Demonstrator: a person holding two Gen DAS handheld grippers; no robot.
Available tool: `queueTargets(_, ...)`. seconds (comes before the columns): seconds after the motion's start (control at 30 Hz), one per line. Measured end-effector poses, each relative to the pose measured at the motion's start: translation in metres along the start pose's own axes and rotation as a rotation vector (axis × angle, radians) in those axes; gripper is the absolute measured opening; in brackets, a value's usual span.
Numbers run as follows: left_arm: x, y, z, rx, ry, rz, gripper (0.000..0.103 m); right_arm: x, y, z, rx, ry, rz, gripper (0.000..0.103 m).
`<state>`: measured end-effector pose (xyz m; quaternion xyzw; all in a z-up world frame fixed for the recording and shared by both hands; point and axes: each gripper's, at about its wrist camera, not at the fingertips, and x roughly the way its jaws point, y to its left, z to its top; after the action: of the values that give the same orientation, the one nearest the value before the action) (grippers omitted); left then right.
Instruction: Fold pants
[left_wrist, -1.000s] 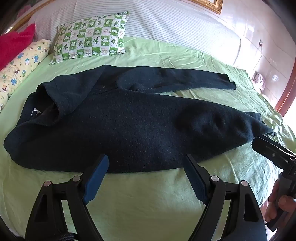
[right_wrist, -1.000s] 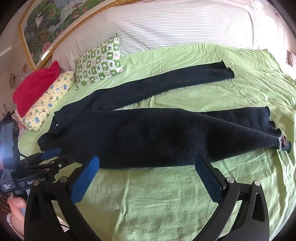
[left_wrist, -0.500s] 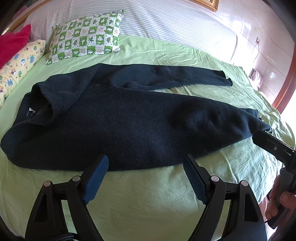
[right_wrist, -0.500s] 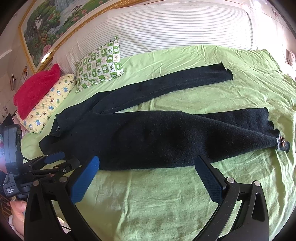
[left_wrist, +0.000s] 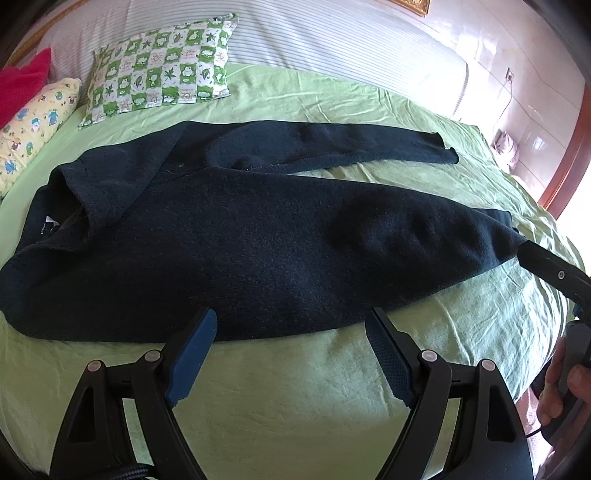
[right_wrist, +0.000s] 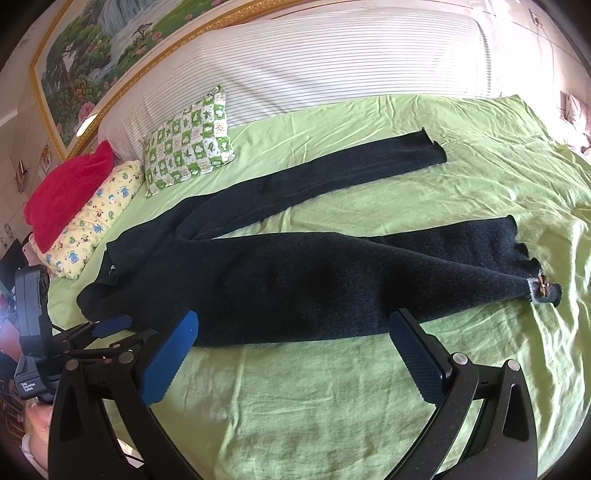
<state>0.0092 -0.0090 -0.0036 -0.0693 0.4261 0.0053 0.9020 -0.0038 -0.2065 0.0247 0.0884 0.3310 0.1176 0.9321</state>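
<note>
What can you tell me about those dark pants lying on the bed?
The pants are very dark, navy or black, in a thick fuzzy knit-like fabric. They lie flat and unfolded on the green sheet, waist towards the pillows, where a small white tag shows inside. The legs are spread in a V: the far one slim and straight, the near one wide and bunched in layers at its cuff, with a small pale patch there. Both grippers, the left gripper and right gripper, are open just short of the near edge, not touching.

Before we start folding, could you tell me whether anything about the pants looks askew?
Yes: the pants lie with legs splayed apart, the far leg angling away, and the waistband is flipped over.
</note>
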Motion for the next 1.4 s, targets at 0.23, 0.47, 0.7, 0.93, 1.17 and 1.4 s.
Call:
queueTargets(0.23,0.004,0.001,0.002,-0.014,0.016,-0.024,0.083,-0.005,-0.010,-0.001,0.020,-0.007,-0.004,0.103)
queueTargets(0.47,0.009,-0.003,0.008,0.005,0.020,-0.026,0.083,-0.012,-0.021,0.008,0.034,-0.024,-0.016,0.103)
queueTargets(0.7,0.012,-0.005,0.019,0.016,0.018,-0.042,0.083,-0.016,-0.038,0.020,0.058,-0.044,-0.039,0.103)
queueTargets(0.93,0.018,-0.008,0.038,0.025,0.013,-0.052,0.083,-0.020,-0.057,0.036,0.072,-0.055,-0.064,0.103)
queueTargets(1.17,0.026,-0.008,0.070,0.035,0.010,-0.056,0.083,-0.008,-0.072,0.065,0.071,-0.040,-0.074,0.103)
queueTargets(1.4,0.047,-0.004,0.115,0.067,0.023,-0.065,0.083,0.016,-0.085,0.097,0.065,0.010,-0.043,0.103)
